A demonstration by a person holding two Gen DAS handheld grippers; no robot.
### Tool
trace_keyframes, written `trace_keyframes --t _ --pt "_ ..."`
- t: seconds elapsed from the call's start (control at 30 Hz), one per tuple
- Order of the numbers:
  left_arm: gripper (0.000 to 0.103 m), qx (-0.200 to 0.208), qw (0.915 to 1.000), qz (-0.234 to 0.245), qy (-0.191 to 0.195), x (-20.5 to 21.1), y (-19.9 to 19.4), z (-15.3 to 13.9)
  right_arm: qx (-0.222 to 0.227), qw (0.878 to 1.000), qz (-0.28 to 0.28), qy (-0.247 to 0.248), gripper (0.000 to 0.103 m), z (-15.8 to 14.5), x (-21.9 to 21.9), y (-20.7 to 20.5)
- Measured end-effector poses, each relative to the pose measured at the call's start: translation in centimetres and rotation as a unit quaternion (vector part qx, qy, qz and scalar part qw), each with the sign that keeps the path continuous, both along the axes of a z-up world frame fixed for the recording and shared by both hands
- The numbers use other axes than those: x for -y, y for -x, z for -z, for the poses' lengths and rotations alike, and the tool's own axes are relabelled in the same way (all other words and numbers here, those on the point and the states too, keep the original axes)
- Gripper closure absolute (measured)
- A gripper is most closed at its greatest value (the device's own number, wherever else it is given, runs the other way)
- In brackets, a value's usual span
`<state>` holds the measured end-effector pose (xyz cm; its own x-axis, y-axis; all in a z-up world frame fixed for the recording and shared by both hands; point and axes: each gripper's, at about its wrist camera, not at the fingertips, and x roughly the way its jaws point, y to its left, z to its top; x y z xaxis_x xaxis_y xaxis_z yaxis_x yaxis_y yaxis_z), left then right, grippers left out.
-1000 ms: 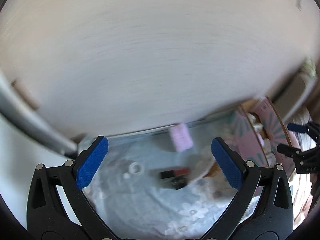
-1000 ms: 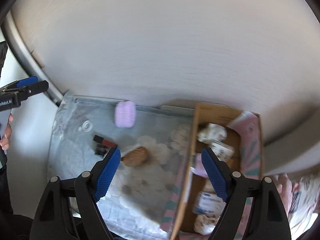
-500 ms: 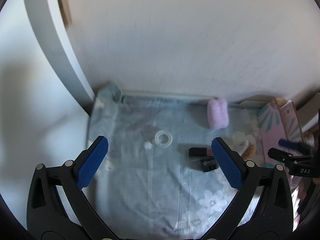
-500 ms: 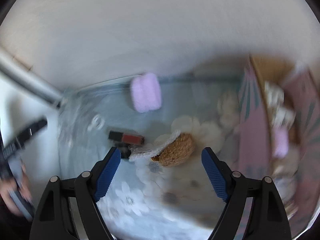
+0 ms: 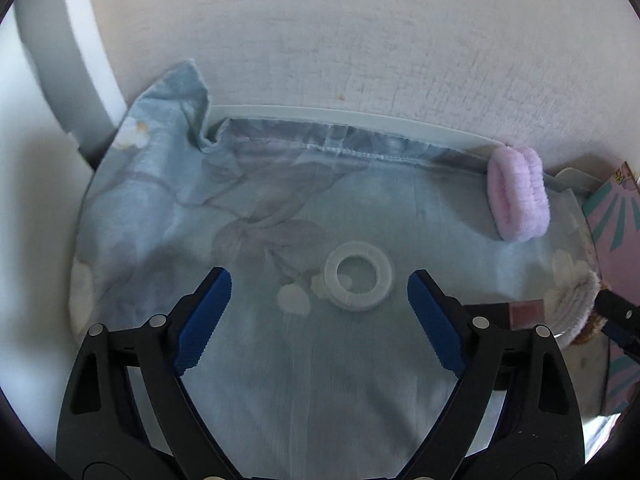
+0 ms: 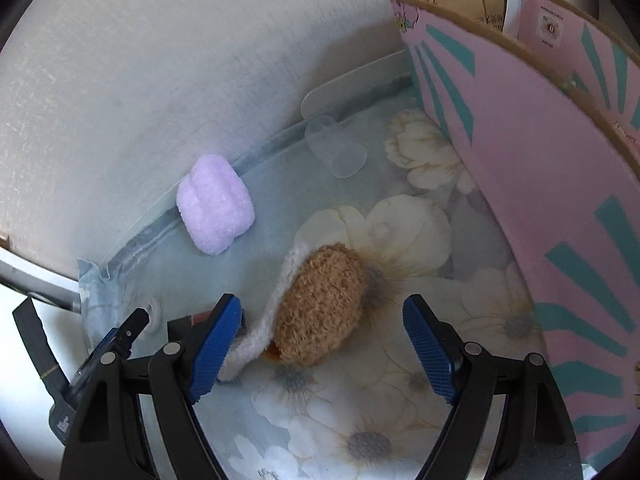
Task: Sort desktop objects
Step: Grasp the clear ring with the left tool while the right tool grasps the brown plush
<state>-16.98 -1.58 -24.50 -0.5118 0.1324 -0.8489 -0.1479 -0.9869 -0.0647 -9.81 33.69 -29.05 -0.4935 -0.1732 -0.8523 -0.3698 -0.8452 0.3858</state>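
The left hand-held gripper was held over a tabletop covered by a pale blue floral cloth. Its jaws stood wide apart, having just been closing a little, and nothing was gripped between them. A white plastic ring lay flat on the cloth just ahead of the gap, toward one o'clock from the gripper's midpoint, apart from both blue pads. A fluffy pink roll was seen at two o'clock in the left wrist view, against the far hem of the cloth by the wall. At three o'clock, a small reddish-brown object was partly hidden behind the right-hand finger, and beside it the white trim of a plush item was visible.

The right hand-held gripper was also held with its jaws well apart and nothing clamped. A brown fuzzy plush item with white trim lay on the cloth between the pads; the near pad at nine o'clock appeared close to the white trim, though contact could not be told. The same fluffy roll, lilac in this view, lay at eleven o'clock near the wall. A clear plastic piece lay at twelve o'clock. A pink cardboard box with teal stripes stood from one to four o'clock, its top open. At eight o'clock the tip of the left gripper was seen near the ring.
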Motion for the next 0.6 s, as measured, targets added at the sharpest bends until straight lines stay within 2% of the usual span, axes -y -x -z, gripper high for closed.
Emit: trace_keyframes --t 0.1,0.17,0.23,0.37,0.4,0.43,0.47,0.5,0.53,0.57,0.6 --pt "0.014 -0.005 1.0 0.007 0.005 -0.5 0.2 0.5 0.001 1.0 0.007 -0.006 0.023 0.4 0.2 0.5" --pt "0.018 -0.005 0.9999 0.009 0.008 -0.8 0.2 0.8 0.0 1.0 0.01 -0.016 0.023 0.4 0.3 0.6" --pt "0.022 -0.004 0.9999 0.013 0.01 -1.2 0.3 1.2 0.002 1.0 0.009 -0.025 0.03 0.4 0.4 0.8" --pt "0.028 -0.003 0.9998 0.016 0.014 -1.7 0.3 1.8 0.012 1.0 0.007 -0.028 0.034 0.9 0.5 1.2" --pt "0.029 -0.008 0.9997 0.017 0.016 -1.8 0.2 1.8 0.014 0.999 0.005 -0.028 0.04 1.1 0.6 1.3" --pt "0.032 -0.011 0.9996 0.018 0.018 -2.0 0.2 1.9 0.016 0.999 0.0 -0.027 0.045 1.2 0.8 1.4" --pt "0.04 -0.015 0.9995 0.021 0.021 -2.1 0.0 1.9 0.013 0.999 -0.006 -0.038 0.049 1.1 1.1 1.5" --pt "0.046 -0.019 0.9993 0.026 0.019 -2.2 -0.1 1.9 0.008 0.999 -0.017 -0.039 0.059 1.1 1.4 1.7" --pt "0.058 -0.024 0.9991 0.03 0.019 -2.4 -0.3 1.8 0.007 0.999 -0.025 -0.041 0.06 1.0 1.6 1.9" --pt "0.064 -0.025 0.9989 0.035 0.017 -2.6 -0.5 1.8 0.005 0.999 -0.026 -0.045 0.062 0.9 1.8 2.0" --pt "0.064 -0.026 0.9988 0.036 0.017 -2.7 -0.5 1.8 0.001 0.998 -0.028 -0.048 0.065 0.7 1.8 2.1"
